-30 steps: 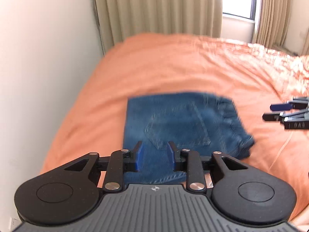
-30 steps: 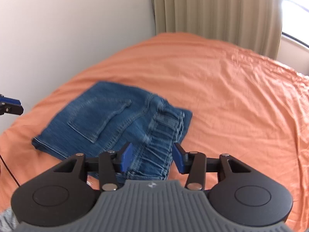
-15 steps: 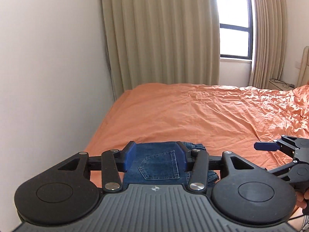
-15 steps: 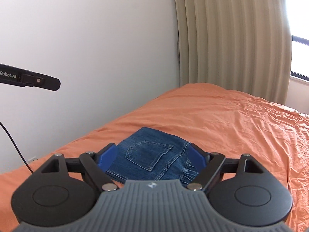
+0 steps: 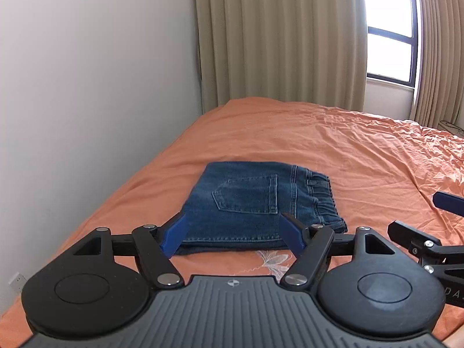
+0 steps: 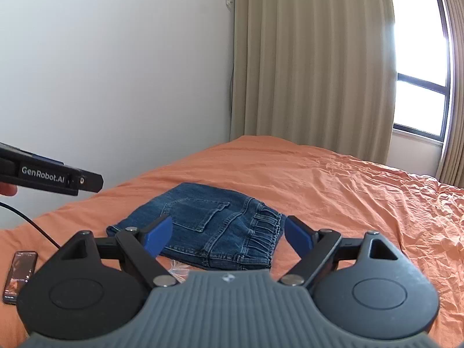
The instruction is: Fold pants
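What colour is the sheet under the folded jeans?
Orange; the sheet shows best in the left wrist view, around the jeans.

Folded jeans (image 5: pixel 249 203) are blue denim with visible stitching. The bedsheet (image 5: pixel 333 145) is matt, wrinkled orange cloth. Gripper fingers (image 6: pixel 158 236) look like matt blue plastic; curtains (image 6: pixel 304 58), upper frame, are pleated beige fabric.

A bed (image 5: pixel 333 133) spread with a rumpled orange sheet (image 6: pixel 362 191) fills the room, one long edge pushed against a plain white wall (image 5: pixel 101 72). Beige pleated curtains (image 5: pixel 278 37) hang past its far edge. Between them a dark-framed window (image 6: pixel 420 92) glares with daylight. A wall socket (image 5: pixel 16 280) sits low down.
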The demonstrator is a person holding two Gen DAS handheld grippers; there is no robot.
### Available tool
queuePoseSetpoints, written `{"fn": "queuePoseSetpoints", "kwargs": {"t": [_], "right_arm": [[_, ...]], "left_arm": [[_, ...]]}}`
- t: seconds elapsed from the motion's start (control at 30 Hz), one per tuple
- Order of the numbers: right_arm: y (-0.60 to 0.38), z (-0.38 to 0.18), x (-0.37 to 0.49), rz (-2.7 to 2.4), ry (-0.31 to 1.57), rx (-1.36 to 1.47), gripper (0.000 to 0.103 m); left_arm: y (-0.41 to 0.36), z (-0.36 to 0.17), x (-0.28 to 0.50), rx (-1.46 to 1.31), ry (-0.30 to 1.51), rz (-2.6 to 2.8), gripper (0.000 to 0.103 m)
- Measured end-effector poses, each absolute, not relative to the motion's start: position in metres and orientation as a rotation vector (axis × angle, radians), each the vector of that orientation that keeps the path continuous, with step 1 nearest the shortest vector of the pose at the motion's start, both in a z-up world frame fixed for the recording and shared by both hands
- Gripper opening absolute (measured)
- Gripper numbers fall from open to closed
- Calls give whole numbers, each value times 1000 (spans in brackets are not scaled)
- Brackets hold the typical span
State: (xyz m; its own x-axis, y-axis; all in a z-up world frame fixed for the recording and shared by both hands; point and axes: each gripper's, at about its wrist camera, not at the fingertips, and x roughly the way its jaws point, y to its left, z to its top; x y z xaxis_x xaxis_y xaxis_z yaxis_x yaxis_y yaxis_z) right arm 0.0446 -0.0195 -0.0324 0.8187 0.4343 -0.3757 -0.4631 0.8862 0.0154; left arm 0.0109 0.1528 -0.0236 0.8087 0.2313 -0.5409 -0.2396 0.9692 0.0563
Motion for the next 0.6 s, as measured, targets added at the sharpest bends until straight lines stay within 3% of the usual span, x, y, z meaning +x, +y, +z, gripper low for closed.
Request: {"fn": "queuePoseSetpoints", "kwargs": {"t": [0.3,0.6], "right_arm": [[-8,-82,65,397,500,-92,81],[-16,-93,77,375,561,-21,81]], "left_arm": [[162,-80,12,-118,687,301,84],[153,-91,19,-80,740,307,84]]}}
